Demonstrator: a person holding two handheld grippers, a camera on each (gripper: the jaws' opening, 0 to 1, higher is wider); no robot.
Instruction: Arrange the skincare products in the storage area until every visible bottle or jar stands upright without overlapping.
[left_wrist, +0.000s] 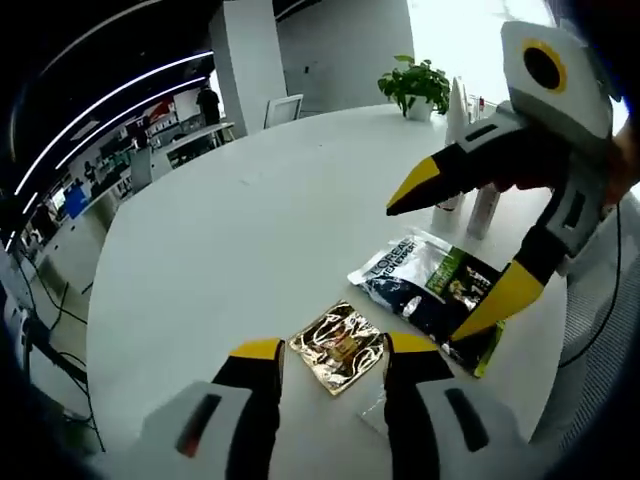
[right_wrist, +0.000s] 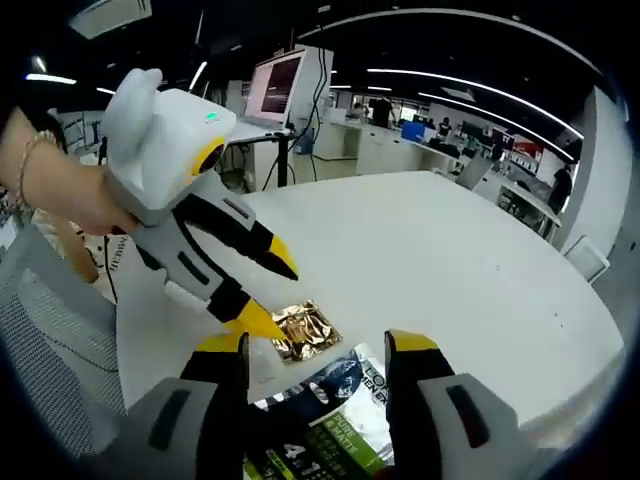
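A crinkled gold sachet (left_wrist: 338, 347) lies flat on the round white table (left_wrist: 250, 230), just ahead of my left gripper (left_wrist: 334, 347), whose jaws stand open on either side of it. A dark L'Oreal pack (left_wrist: 415, 275) lies flat to its right, overlapping a green pack (left_wrist: 470, 285). My right gripper (left_wrist: 440, 260) hovers open above these packs. In the right gripper view, my right gripper (right_wrist: 318, 343) is open over the dark pack (right_wrist: 330, 385), and the left gripper (right_wrist: 270, 293) is open at the gold sachet (right_wrist: 305, 328). White bottles (left_wrist: 483, 210) stand upright behind the right gripper, partly hidden.
A potted plant (left_wrist: 415, 85) stands at the table's far edge, with more white bottles (left_wrist: 457, 105) beside it. The table edge (right_wrist: 560, 390) runs close beside the packs. A person's hand (right_wrist: 60, 200) holds the left gripper. Desks and monitors fill the room beyond.
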